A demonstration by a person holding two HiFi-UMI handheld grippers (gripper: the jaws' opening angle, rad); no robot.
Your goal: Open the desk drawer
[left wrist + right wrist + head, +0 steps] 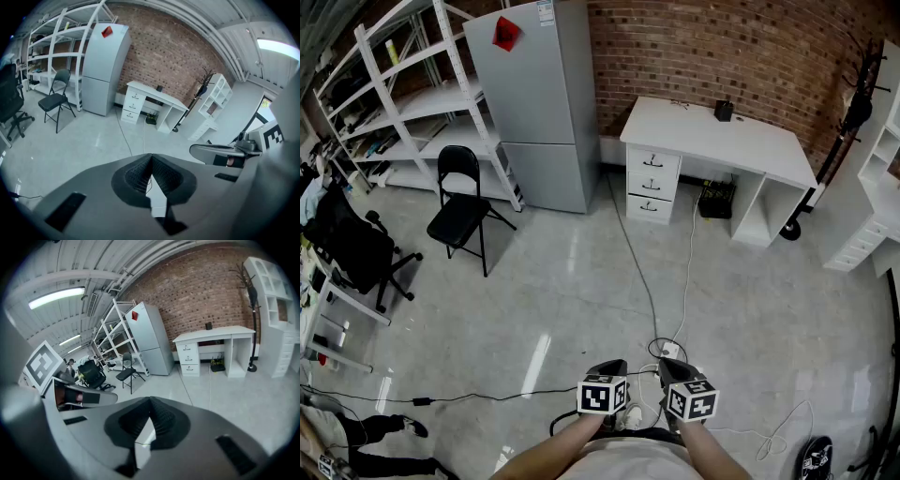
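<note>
The white desk (712,131) stands against the brick wall far across the room, and its stack of three drawers (652,184) on the left side is closed. Both grippers are held close to the person's body, far from the desk. My left gripper (612,367) is shut with nothing in it, its pads meeting at the tip (151,161). Beside it my right gripper (670,367) is also shut and empty (150,405). The drawer stack (131,105) shows small in the left gripper view, as it does in the right gripper view (188,358).
A grey fridge (539,103) stands left of the desk, with a black folding chair (461,211) and white shelving (403,103) further left. A black office chair (347,248) is at the left. Cables (647,281) run across the floor. A white shelf unit (872,206) stands right.
</note>
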